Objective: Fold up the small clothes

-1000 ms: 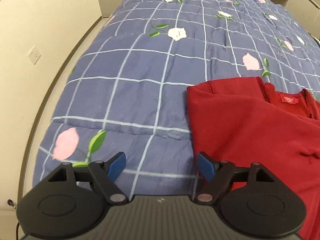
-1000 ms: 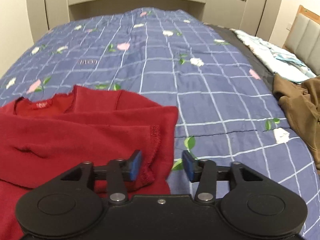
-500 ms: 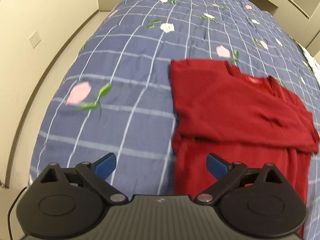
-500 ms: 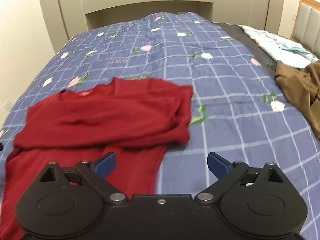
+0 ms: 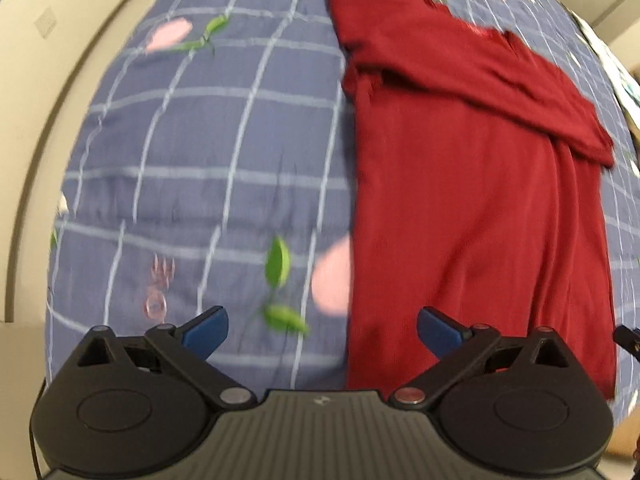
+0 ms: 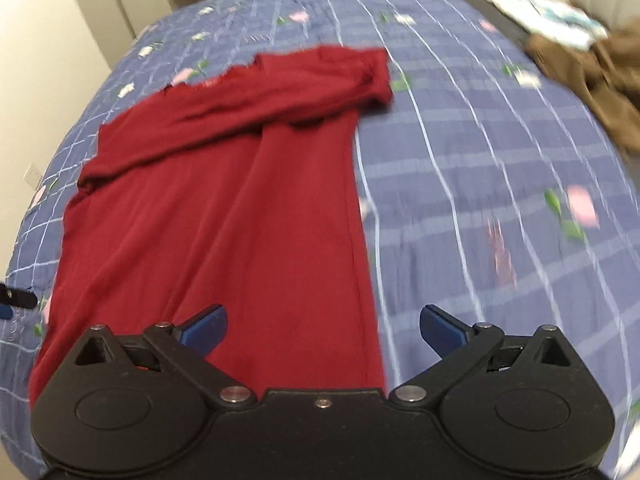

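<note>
Left wrist view: left gripper (image 5: 322, 326) jaws spread wide, nothing btwn them, over the near left edge of the red top (image 5: 472, 184). Right gripper (image 6: 323, 324) likewise spread and empty, over its near right edge. Top lies flat on the blue quilt (image 5: 208, 140), sleeves crossed over the chest, so sleeve folds look done. Left, imo: fold the body up lengthwise. Brown garment (image 6: 592, 72) unfolded at far right.
</note>
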A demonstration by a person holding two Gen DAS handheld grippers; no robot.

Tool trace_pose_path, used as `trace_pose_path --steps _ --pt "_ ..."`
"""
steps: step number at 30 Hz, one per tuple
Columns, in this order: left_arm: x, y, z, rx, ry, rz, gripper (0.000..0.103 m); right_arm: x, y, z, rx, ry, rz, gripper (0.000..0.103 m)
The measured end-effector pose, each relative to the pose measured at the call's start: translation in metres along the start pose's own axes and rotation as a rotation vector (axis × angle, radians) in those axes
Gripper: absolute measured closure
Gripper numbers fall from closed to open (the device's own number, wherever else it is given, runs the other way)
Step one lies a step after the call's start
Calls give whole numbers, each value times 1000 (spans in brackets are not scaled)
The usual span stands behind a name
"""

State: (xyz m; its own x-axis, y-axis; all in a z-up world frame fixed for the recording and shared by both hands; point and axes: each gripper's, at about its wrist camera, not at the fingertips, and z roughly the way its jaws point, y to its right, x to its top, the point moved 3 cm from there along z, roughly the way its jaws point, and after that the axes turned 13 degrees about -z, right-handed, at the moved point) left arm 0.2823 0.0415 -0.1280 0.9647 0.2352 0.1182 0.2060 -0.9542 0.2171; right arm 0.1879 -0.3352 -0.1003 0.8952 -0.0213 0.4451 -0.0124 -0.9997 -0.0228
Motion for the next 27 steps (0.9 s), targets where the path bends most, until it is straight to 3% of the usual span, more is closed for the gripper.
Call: trace_pose_path --steps 4,8,12,14,15,17,20,21,27 --pt "-24 -4 6 -36 -61 67 1 -30 0 -5 4 -39 76 14" --pt "-44 -4 13 -68 -119 134 17 -50 10 -3 -8 -68 134 30" --pt "-56 1 14 -79 -141 181 25 -59 16 -2 -25 -69 167 40" --pt "-58 5 11 -62 -145 202 36 -60 15 -3 -58 -86 127 61" --pt "-57 6 10 -54 -150 208 43 -60 15 -4 -61 -91 111 68" --pt "-57 8 6 -69 -166 215 56 -57 14 -9 -58 -100 79 96" --pt "-55 12 -1 -104 -180 242 57 -50 13 -19 -97 -112 11 98" --pt "-57 14 -4 -105 -169 268 53 -49 16 -22 -124 -112 -3 98" --pt "-74 22 -3 -64 -146 401 49 -57 41 -17 -159 -139 54 95"
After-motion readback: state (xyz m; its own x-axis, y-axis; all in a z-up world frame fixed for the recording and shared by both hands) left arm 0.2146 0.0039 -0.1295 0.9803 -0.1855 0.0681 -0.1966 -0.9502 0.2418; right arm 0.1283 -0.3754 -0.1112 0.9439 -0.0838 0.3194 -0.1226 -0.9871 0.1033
